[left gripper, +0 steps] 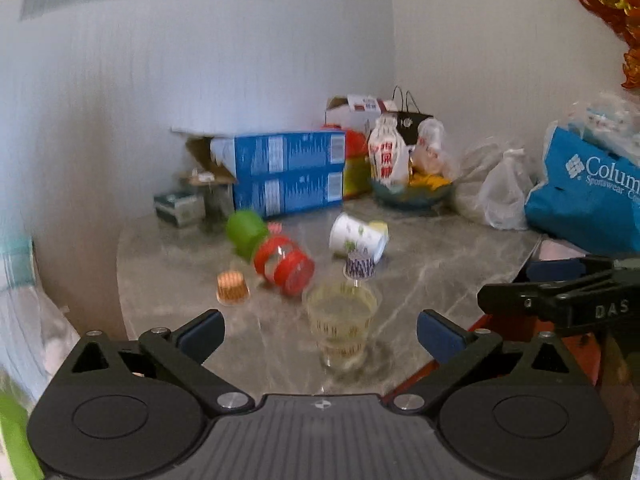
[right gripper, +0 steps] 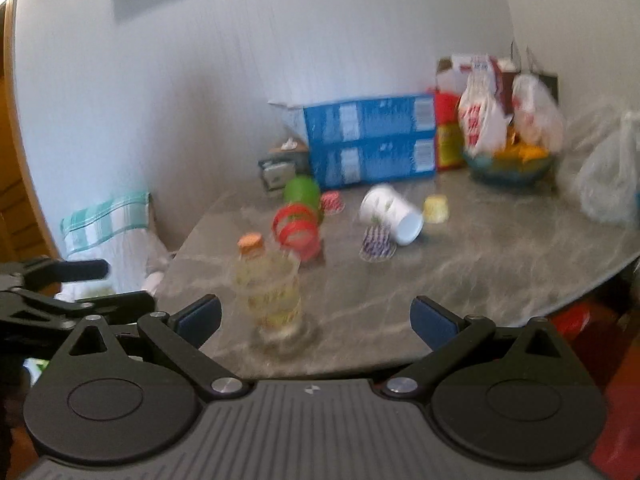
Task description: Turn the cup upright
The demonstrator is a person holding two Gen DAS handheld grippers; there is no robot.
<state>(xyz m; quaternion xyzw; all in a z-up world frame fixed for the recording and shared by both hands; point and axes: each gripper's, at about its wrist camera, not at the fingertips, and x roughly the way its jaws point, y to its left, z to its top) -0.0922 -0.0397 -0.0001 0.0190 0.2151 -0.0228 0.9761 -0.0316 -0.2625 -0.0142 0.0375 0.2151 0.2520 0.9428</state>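
The marble table holds boxes and bags at the back. The white paper cup lies on its side mid-table, its long axis slanting, mouth toward the right. Both the left gripper and right gripper hang spread wide and empty — a clear glass stands between them and the cup, with small foil cups close around it

Two blue boxes are stacked at the back of the grey marble table, beside a bowl of yellow fruit and white snack bags. A clear plastic bag and a blue shopping bag sit at the right. Small foil capsules, orange and purple, dot the tabletop.
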